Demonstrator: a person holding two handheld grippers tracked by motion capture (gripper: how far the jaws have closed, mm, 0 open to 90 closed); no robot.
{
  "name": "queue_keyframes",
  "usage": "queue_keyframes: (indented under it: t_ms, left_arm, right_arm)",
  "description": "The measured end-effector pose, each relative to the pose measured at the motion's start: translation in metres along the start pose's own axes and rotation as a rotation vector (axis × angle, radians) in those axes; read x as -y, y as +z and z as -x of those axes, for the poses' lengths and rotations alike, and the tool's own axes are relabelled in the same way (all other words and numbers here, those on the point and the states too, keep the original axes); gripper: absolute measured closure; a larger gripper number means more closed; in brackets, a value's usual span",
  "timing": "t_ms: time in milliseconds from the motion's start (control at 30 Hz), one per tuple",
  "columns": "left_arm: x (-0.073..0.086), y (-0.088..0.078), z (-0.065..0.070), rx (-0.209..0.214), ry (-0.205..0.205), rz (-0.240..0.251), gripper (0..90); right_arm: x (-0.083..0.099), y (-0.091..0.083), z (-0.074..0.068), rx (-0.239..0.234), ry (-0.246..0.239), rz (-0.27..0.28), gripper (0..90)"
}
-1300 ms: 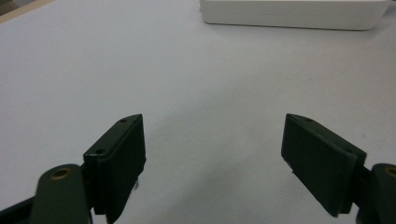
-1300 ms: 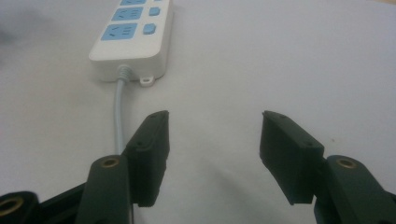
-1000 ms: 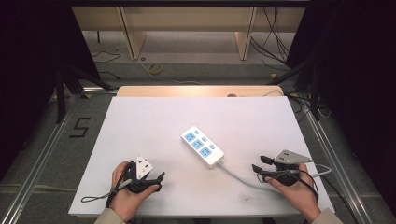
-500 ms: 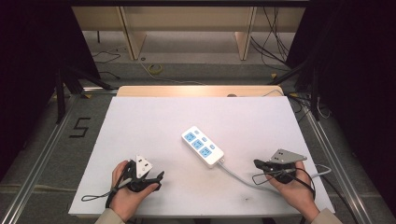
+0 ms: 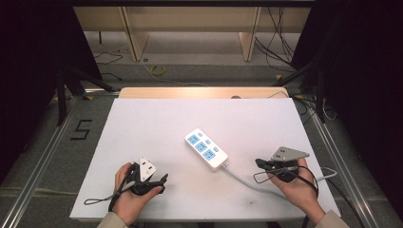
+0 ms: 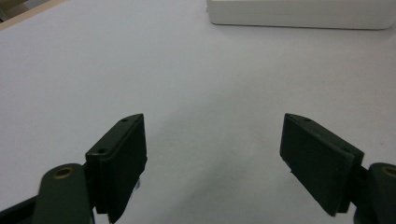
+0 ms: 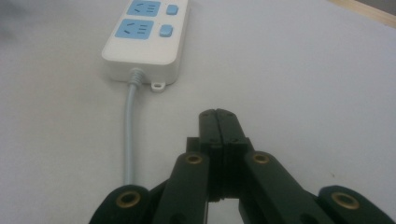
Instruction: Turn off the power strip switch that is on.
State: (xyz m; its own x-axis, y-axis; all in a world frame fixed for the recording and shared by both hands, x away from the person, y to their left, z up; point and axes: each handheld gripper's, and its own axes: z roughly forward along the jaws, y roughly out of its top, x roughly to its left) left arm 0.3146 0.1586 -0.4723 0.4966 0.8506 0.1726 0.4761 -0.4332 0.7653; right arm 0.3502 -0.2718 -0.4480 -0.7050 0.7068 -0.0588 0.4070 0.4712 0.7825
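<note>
dark curtains close in both sides of the room, and a pale wooden frame stands on the grey floor beyond the white surface (image 5: 142,123), which carries a white power strip (image 5: 206,148) near its middle. the strip lies slantwise, with three blue sockets and a small blue switch beside each, and its grey cord (image 5: 247,183) leaves the near end and curves off toward the person's right side. the left claw (image 5: 164,179) rests low over the near left part of the surface, held in the left hand (image 5: 128,199), with a thin black cable trailing from it toward the near left edge. in the left gripper view its jaws stand wide apart with nothing but bare white surface between them, and the side of the strip (image 6: 299,14) shows farther off at the top. the right claw (image 5: 258,163), held in the right hand (image 5: 297,187) with a grey three-cornered plate on top, sits near the right edge and points toward the strip's cord end. its jaws have just been closing and now meet, pad against pad, with nothing between them; in the right gripper view the right claw (image 7: 218,113) hangs just short of the strip (image 7: 147,37), apart from it, with the cord (image 7: 129,130) running along the surface just to one side of the closed jaws.
</note>
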Motion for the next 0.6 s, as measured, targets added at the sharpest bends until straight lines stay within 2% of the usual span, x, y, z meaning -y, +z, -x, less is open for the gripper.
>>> queue_keyframes:
  t_ms: [600]
  left_arm:
    - [-0.001,0.001,0.002,-0.003,0.001,0.003,22.6]
  right_arm:
    - [-0.019,0.012,-0.005,-0.019,-0.009,-0.029,90.0]
